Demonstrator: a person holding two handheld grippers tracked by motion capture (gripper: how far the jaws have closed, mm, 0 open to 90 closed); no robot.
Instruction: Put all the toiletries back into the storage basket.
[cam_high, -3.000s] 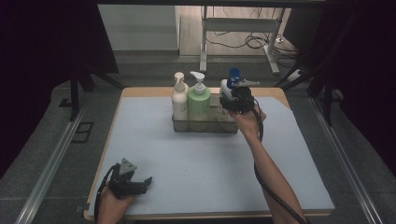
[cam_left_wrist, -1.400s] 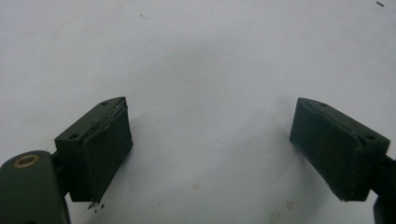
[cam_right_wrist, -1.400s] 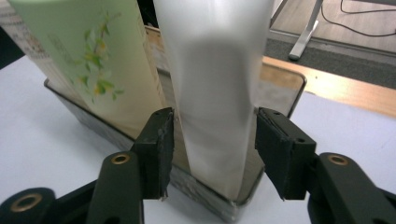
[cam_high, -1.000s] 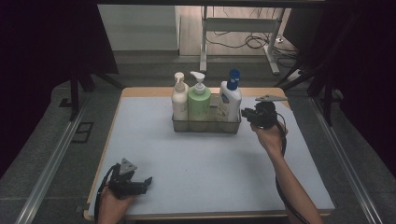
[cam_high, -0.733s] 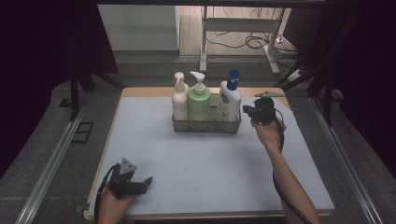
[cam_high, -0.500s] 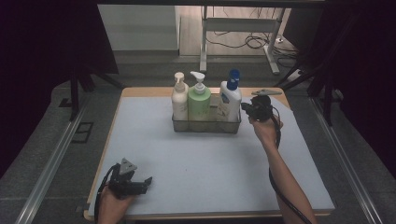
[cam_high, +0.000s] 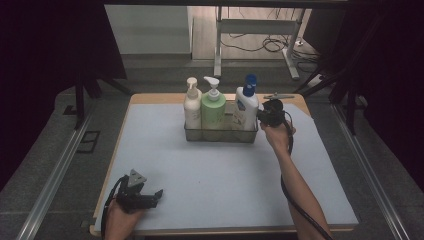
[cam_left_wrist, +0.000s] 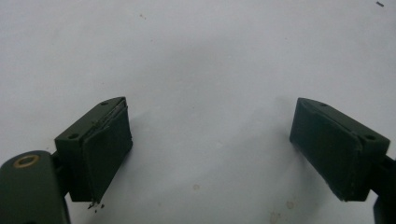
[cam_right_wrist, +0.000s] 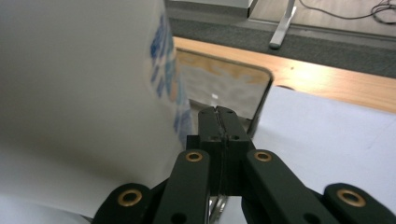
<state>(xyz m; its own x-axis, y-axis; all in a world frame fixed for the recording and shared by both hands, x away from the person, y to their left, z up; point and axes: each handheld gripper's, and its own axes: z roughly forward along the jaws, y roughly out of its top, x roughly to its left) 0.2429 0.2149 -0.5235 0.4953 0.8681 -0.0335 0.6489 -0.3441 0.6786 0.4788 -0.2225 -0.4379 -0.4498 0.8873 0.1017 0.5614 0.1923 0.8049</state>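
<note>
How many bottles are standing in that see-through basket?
3, in a row: a cream pump bottle at the left, a green pump bottle in the middle, a white blue-capped bottle at the right. None looks hidden.

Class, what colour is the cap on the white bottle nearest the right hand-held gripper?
Blue. The cap tops the white bottle, seen best in the high view.

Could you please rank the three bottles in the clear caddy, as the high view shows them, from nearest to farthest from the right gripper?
From the right gripper:
1. Blue-capped white bottle, at the caddy's right end, right beside the shut jaws.
2. Green pump bottle, in the middle.
3. White pump bottle, at the left end.
</note>
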